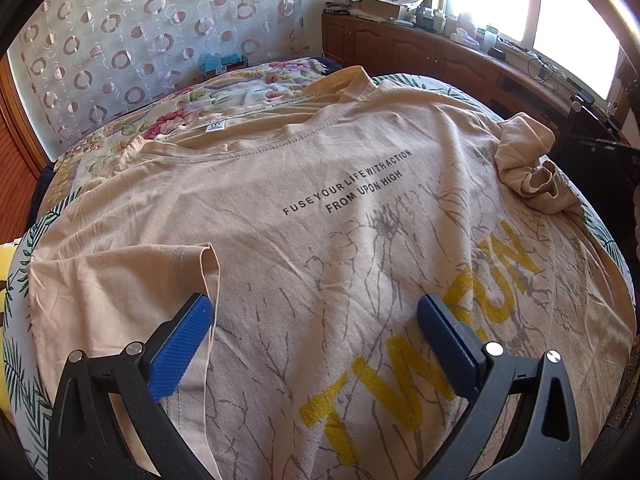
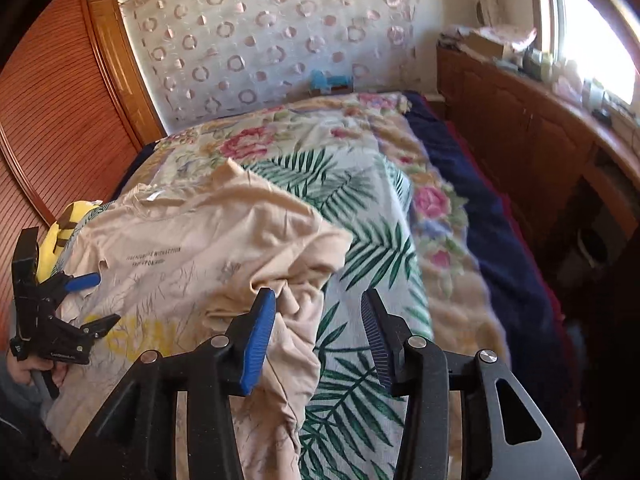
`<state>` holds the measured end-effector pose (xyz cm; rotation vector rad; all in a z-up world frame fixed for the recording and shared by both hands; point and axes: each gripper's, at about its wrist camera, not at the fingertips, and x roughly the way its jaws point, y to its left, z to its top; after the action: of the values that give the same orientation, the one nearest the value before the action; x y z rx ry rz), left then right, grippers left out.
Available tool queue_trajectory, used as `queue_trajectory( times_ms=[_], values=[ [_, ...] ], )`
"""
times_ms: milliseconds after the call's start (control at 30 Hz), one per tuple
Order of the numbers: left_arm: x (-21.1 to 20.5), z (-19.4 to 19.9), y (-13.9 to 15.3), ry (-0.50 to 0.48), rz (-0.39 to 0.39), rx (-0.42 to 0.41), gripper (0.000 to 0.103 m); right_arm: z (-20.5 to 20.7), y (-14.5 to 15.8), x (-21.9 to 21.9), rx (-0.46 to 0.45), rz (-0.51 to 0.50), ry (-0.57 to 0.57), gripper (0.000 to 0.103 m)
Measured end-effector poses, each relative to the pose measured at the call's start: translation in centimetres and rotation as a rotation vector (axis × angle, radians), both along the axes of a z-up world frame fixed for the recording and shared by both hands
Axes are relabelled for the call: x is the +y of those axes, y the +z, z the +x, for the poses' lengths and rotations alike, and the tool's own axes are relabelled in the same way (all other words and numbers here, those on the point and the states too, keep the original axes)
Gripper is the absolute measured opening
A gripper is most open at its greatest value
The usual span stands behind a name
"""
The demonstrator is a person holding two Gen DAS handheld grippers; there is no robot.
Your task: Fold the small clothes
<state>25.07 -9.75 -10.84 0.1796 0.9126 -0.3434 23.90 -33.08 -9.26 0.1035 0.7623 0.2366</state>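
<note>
On bed [image 2: 360,216]: one T-shirt [image 1: 320,216], two tongs gaping.

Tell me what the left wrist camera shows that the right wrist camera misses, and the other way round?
Only the left wrist view lets you read the T-shirt's black lettering and see the folded-in sleeve beside the open left hand-held gripper. Only the right wrist view shows the yellow plush toy, the palm-leaf sheet and the open right hand-held gripper. Both share the beige T-shirt, the bunched far sleeve and the circle-patterned curtain.
</note>
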Motion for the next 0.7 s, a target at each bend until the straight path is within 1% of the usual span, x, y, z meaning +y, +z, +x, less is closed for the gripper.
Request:
queue_trajectory(
  times_ms=[133, 200, 233, 267, 300, 367, 433, 500, 533, 567, 600, 633, 667, 700],
  values=[
    [1.0, -0.6, 1.3, 0.023, -0.047, -0.026, 0.103, 2.5, -0.8, 0.9, 0.036, 0.049, 0.049, 0.046],
    [1.5, -0.9, 2.1, 0.034, -0.06, -0.04, 0.103, 4.0, -0.5, 1.9, 0.037, 0.045, 0.083, 0.045],
    [1.7, -1.2, 2.4, 0.037, -0.063, -0.046, 0.103, 4.7, -0.6, 2.3, 0.036, 0.047, 0.107, 0.037],
    [2.0, -1.3, 2.7, 0.042, -0.065, -0.054, 0.103, 5.4, -0.6, 2.9, 0.04, 0.048, 0.128, 0.015],
    [2.2, -1.5, 2.9, 0.049, -0.065, -0.059, 0.103, 6.2, -0.6, 3.7, 0.041, 0.04, 0.147, 0.002],
    [2.7, -1.7, 3.2, 0.062, -0.071, -0.065, 0.103, 7.3, 0.1, 5.5, 0.006, 0.034, 0.207, 0.002],
    [3.1, -1.8, 3.4, 0.074, -0.086, -0.064, 0.103, 8.1, 0.9, 6.4, -0.032, 0.059, 0.259, 0.002],
    [3.3, -1.8, 3.3, 0.077, -0.096, -0.06, 0.103, 8.2, 1.9, 7.2, -0.069, 0.053, 0.28, 0.002],
    [3.3, -1.8, 3.3, 0.078, -0.097, -0.059, 0.103, 8.2, 2.3, 7.5, -0.085, 0.06, 0.298, 0.004],
    [3.2, -1.8, 3.3, 0.077, -0.096, -0.058, 0.103, 8.3, 2.5, 7.6, -0.085, 0.068, 0.312, 0.015],
    [3.1, -1.8, 3.2, 0.073, -0.095, -0.058, 0.103, 8.6, 2.2, 7.6, -0.077, 0.063, 0.31, 0.036],
    [2.9, -1.8, 3.2, 0.069, -0.097, -0.058, 0.103, 8.5, 2.1, 7.3, -0.072, 0.043, 0.29, 0.047],
    [2.9, -1.9, 3.3, 0.065, -0.099, -0.059, 0.103, 8.2, 2.0, 6.7, -0.075, 0.021, 0.267, 0.055],
    [2.7, -1.9, 3.3, 0.062, -0.101, -0.06, 0.103, 8.0, 1.9, 6.6, -0.079, 0.004, 0.249, 0.055]
  ],
)
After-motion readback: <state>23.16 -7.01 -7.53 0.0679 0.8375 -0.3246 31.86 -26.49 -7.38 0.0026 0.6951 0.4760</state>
